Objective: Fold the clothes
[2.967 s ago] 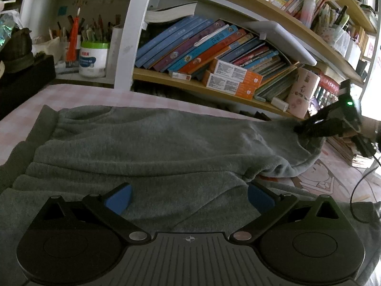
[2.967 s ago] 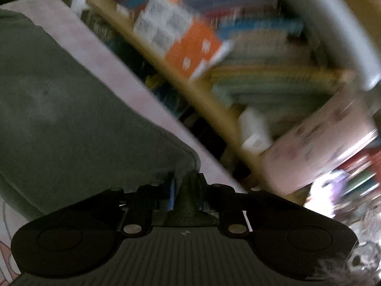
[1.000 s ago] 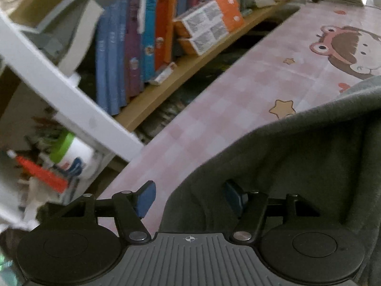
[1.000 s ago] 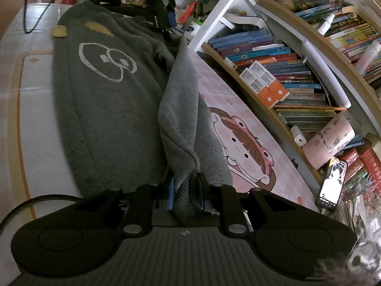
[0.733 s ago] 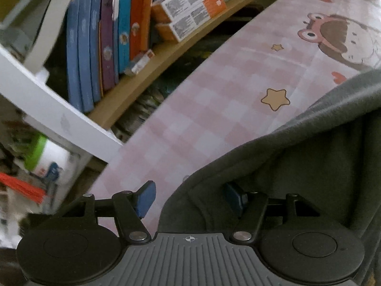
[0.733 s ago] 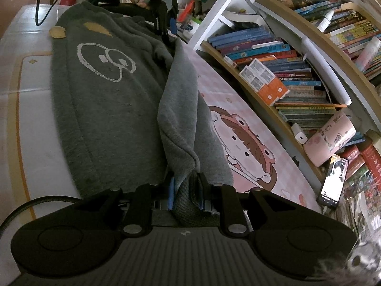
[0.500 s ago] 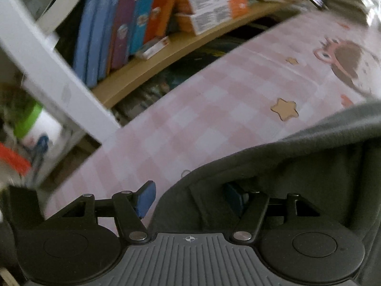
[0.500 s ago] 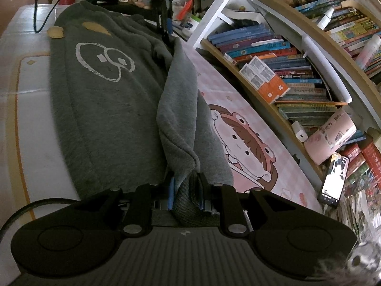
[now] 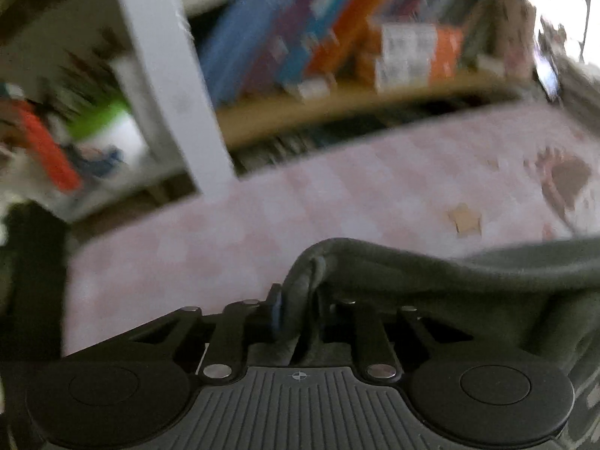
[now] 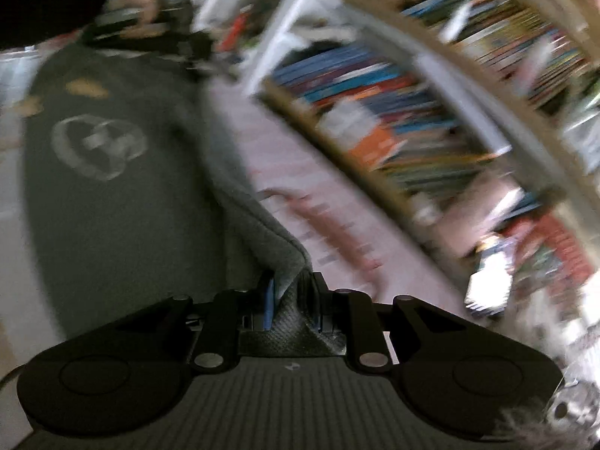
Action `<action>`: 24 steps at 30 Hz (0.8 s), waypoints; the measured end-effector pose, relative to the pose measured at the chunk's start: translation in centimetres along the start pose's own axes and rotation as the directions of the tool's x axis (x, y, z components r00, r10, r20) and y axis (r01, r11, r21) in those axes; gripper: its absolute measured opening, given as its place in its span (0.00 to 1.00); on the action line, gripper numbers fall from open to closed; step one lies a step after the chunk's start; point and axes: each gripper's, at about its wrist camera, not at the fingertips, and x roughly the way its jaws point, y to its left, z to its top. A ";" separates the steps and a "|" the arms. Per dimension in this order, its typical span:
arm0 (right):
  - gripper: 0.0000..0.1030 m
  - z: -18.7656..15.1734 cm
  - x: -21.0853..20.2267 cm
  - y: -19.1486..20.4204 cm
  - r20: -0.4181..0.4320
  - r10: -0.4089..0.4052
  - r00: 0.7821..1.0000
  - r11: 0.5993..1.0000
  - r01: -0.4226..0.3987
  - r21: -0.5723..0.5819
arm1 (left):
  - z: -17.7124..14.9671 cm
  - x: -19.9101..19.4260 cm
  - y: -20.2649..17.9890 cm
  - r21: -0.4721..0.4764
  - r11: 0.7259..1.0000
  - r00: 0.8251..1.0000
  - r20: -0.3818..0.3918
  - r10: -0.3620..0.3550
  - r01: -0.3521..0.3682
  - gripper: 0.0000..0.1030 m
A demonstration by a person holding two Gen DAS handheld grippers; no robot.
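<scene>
The left hand-held gripper (image 9: 296, 311) has just been closing and now pinches a bunched edge of the grey sweatshirt (image 9: 431, 273), which drapes over the pink checked worktop (image 9: 262, 217). The right hand-held gripper (image 10: 292, 300) is clenched on another edge of it, so both ends can be carried over into a fold.

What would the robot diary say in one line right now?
left gripper: just closed on grey sweater edge | right gripper: shut on sweater edge | sweater on pink tablecloth
</scene>
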 end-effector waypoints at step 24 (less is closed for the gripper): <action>0.47 -5.7 -6.2 2.0 -0.094 0.022 0.995 0.984 -0.005 0.179 | -21.4 -18.9 -10.4 -0.229 0.972 0.957 0.267 0.110 -0.048 0.63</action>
